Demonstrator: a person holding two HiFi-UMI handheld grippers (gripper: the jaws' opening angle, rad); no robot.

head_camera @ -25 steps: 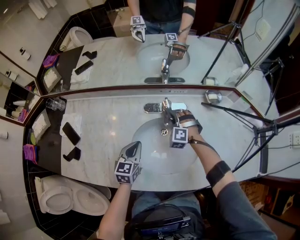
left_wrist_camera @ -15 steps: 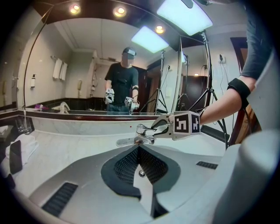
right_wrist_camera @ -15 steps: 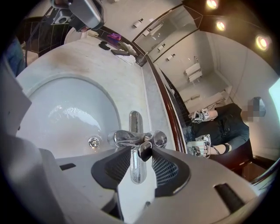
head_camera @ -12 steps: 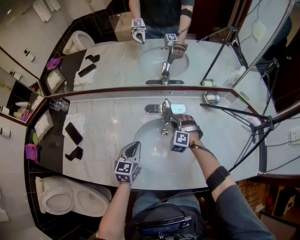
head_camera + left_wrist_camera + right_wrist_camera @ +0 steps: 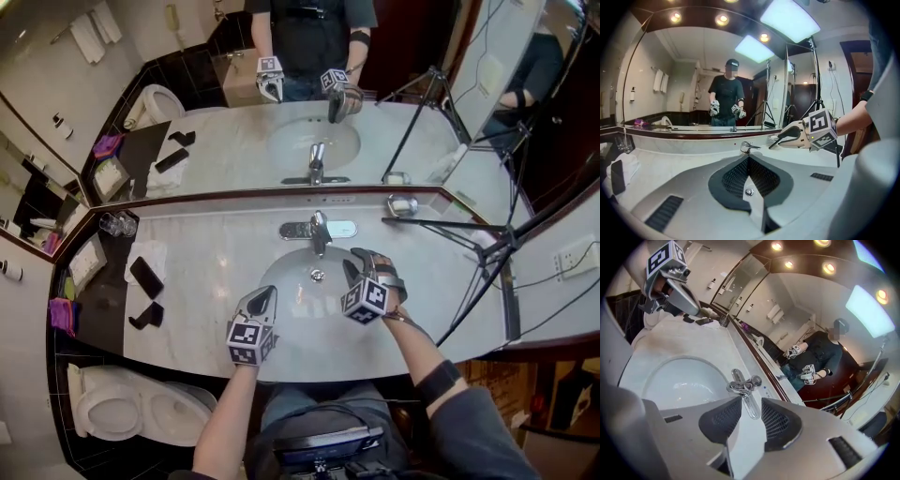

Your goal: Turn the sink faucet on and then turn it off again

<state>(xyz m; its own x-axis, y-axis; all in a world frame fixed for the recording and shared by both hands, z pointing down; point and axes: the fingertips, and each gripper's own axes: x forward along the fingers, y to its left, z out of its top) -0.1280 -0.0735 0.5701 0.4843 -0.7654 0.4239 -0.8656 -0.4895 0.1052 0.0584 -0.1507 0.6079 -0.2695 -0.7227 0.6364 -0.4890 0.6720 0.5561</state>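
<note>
The chrome faucet (image 5: 319,231) stands behind the white basin (image 5: 281,281), its lever over the spout; I see no stream of water. My right gripper (image 5: 361,263) hangs over the basin's right side, apart from the faucet. In the right gripper view its jaws (image 5: 751,405) are open and have just been closing a little. Nothing sits between them, and the faucet (image 5: 742,385) shows beyond the gap. My left gripper (image 5: 268,295) hovers at the basin's front left, its pads together and empty, seen as the left gripper (image 5: 749,161) in its own view.
A marble counter (image 5: 216,246) runs under a wall mirror (image 5: 234,131). On its left are a glass (image 5: 117,223) and dark phones on a white cloth (image 5: 145,272). A soap dish (image 5: 403,204) and a tripod (image 5: 487,251) stand at the right. The toilet (image 5: 122,408) is at lower left.
My right gripper has left the faucet lever, drawn back toward me and up over the basin, and rolled. The left gripper has lifted slightly.
</note>
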